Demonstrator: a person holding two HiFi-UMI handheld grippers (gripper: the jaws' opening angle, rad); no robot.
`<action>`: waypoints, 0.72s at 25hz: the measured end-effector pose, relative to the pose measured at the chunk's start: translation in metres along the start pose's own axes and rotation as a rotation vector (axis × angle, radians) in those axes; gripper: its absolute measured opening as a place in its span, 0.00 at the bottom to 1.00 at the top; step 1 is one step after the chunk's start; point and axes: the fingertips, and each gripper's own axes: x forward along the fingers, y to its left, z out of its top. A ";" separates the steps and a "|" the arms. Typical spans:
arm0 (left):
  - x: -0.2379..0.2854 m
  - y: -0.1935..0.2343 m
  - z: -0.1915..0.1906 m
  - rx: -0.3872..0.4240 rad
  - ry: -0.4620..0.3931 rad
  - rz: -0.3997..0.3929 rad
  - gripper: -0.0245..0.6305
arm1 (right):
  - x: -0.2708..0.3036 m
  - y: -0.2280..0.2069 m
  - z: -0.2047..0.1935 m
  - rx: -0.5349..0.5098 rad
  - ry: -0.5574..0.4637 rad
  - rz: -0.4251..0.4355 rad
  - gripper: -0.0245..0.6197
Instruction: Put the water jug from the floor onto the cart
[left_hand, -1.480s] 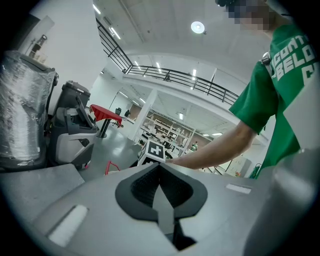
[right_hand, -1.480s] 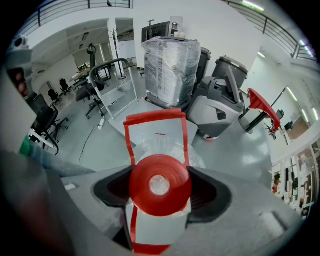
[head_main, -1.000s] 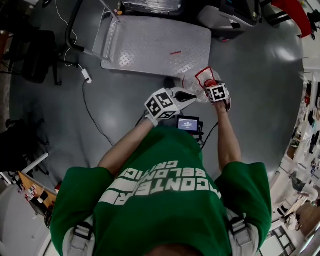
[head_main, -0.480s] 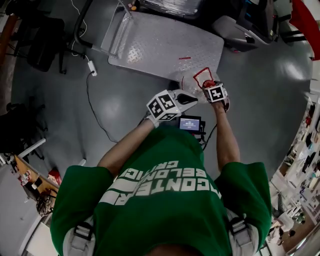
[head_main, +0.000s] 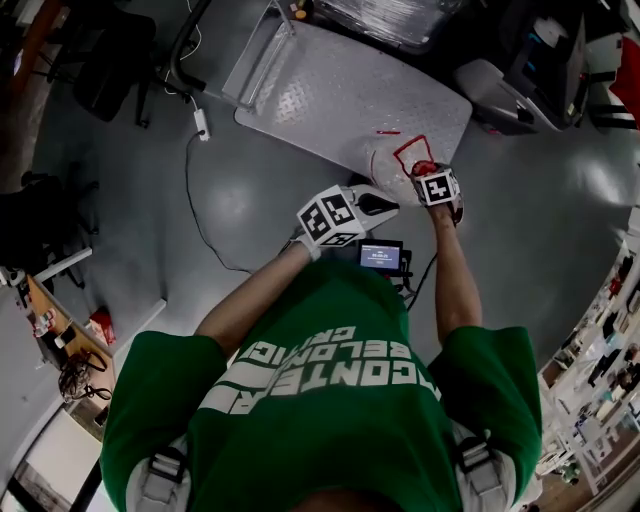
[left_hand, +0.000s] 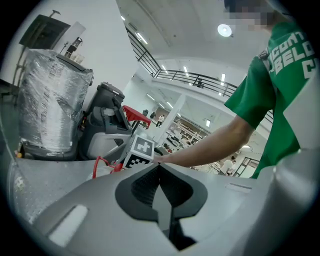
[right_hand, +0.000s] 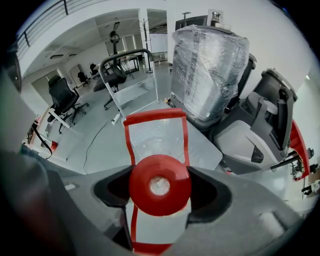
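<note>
The water jug (head_main: 392, 163) is clear plastic with a red carry handle (right_hand: 155, 131) and a red cap (right_hand: 160, 185). My right gripper (head_main: 427, 172) is shut on the cap end, and the jug hangs off the floor at the near right corner of the cart (head_main: 330, 90). In the right gripper view the cap sits between the two jaws of the right gripper (right_hand: 160, 192). My left gripper (head_main: 388, 207) is just left of the jug, shut with nothing in it. The left gripper view shows the left gripper (left_hand: 161, 184) with its jaws pressed together and the jug's handle (left_hand: 103, 164) beyond.
The cart is a flat grey diamond-plate deck with a tubular push handle (head_main: 250, 45) at its left end. A plastic-wrapped load (right_hand: 210, 65) and a grey machine (head_main: 510, 85) stand behind it. An office chair (head_main: 115, 55) and a floor cable (head_main: 195, 205) lie to the left.
The cart has drawn nearer and shifted right in the head view. The jug stays in my right gripper, now over the cart's corner. The left gripper stays shut beside it.
</note>
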 end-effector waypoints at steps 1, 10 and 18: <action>0.000 0.003 0.002 -0.003 0.000 0.005 0.05 | 0.002 -0.001 0.007 -0.007 -0.006 0.011 0.50; 0.011 0.032 0.020 -0.037 -0.013 0.051 0.05 | 0.022 -0.023 0.043 -0.066 0.007 0.047 0.50; 0.023 0.055 0.032 -0.073 -0.011 0.074 0.05 | 0.042 -0.046 0.070 -0.140 0.015 0.039 0.50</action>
